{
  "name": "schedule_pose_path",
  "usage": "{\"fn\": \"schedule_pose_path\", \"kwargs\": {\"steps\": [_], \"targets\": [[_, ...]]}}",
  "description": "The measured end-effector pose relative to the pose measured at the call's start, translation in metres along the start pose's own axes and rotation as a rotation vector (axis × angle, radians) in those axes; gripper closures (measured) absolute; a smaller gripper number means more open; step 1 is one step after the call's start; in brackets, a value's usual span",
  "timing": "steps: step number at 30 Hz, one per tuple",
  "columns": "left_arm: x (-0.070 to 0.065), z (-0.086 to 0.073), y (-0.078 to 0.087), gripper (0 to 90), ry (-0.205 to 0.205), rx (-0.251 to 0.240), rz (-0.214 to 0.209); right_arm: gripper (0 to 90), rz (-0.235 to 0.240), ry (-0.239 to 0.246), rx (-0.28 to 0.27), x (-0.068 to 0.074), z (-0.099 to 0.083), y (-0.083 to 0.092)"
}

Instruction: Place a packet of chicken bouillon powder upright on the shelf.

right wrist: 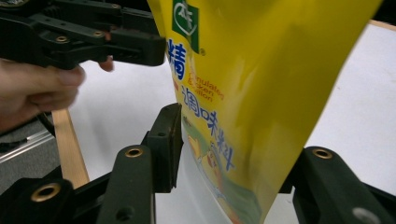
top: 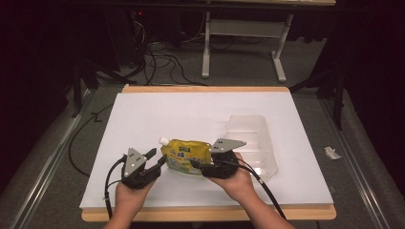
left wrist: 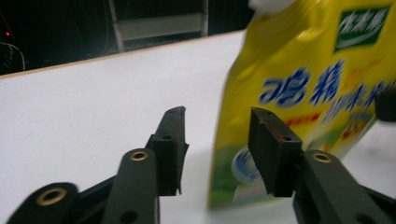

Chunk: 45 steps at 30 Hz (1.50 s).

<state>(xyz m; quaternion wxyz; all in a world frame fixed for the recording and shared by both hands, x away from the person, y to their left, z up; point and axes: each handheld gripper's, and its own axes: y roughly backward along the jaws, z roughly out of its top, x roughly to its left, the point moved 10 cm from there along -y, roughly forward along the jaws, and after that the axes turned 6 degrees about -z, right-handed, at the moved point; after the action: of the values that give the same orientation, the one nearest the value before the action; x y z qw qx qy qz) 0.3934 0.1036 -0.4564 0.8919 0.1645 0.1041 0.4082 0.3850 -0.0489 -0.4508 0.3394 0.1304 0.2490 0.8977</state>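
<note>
Fingers of my left gripper [left wrist: 215, 140] stand open beside the yellow pouch [top: 185, 156]; my right gripper's [right wrist: 229, 140] fingers clamp it. Its label reads "Granulated Chicken Bouillon". White bench [top: 191, 112] beyond lies open.

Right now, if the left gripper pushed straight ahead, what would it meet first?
Probably the yellow pouch: its lower edge already sits by the left gripper, off to one side of its open jaws. Depth is unclear.
</note>
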Motion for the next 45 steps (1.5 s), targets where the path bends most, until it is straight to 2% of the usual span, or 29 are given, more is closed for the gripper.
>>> {"fn": "schedule_pose_path", "kwargs": {"steps": [1,2,4,5,7,8,9,10,14,16,18,19,27,31,37,45], "targets": [[0.003,-0.003,0.004,52.6,-0.012,0.006,0.001,57.7,-0.001,-0.003,0.001,0.001,0.0,-0.001],[0.012,-0.009,0.013,50.5,0.004,0.002,0.021,59.6,-0.003,-0.009,-0.001,0.002,-0.001,-0.003],[0.019,-0.013,0.019,47.7,0.07,-0.031,0.028,64.7,0.003,-0.019,-0.012,0.004,-0.001,-0.005],[0.021,-0.014,0.02,46.0,0.085,-0.043,0.034,67.4,0.005,-0.02,-0.018,0.005,0.0,-0.006],[0.023,-0.015,0.022,45.0,0.087,-0.048,0.038,73.4,0.009,-0.023,-0.022,0.007,0.0,-0.006],[0.027,-0.012,0.027,44.4,0.096,-0.074,0.051,78.4,0.013,-0.021,-0.036,0.008,0.002,-0.007],[0.027,-0.012,0.027,43.9,0.096,-0.074,0.051,78.4,0.013,-0.021,-0.036,0.008,0.002,-0.007],[0.031,-0.013,0.031,43.7,0.113,-0.091,0.063,81.4,0.013,-0.026,-0.048,0.01,0.004,-0.008],[0.034,-0.019,0.03,43.0,0.104,-0.072,0.057,82.4,0.017,-0.04,-0.068,0.013,0.007,-0.011],[0.034,-0.02,0.029,42.0,0.095,-0.07,0.055,82.5,0.007,-0.031,-0.077,0.013,0.008,-0.011],[0.033,-0.02,0.028,40.9,0.094,-0.07,0.046,82.6,-0.004,-0.028,-0.078,0.013,0.007,-0.011],[0.031,-0.02,0.028,40.4,0.1,-0.071,0.026,83.3,-0.01,-0.031,-0.082,0.013,0.007,-0.011],[0.035,-0.024,0.027,32.7,0.111,-0.051,0.036,86.8,0.0,-0.046,-0.067,0.009,0.006,-0.011],[0.036,-0.026,0.026,30.2,0.118,-0.046,0.021,88.7,0.009,-0.053,-0.063,0.007,0.006,-0.012],[0.037,-0.031,0.022,29.4,0.117,-0.02,0.022,90.0,0.011,-0.035,-0.063,0.008,0.007,-0.012],[0.037,-0.03,0.023,29.2,0.12,-0.036,0.021,90.0,0.012,-0.037,-0.067,0.01,0.01,-0.013]]}}
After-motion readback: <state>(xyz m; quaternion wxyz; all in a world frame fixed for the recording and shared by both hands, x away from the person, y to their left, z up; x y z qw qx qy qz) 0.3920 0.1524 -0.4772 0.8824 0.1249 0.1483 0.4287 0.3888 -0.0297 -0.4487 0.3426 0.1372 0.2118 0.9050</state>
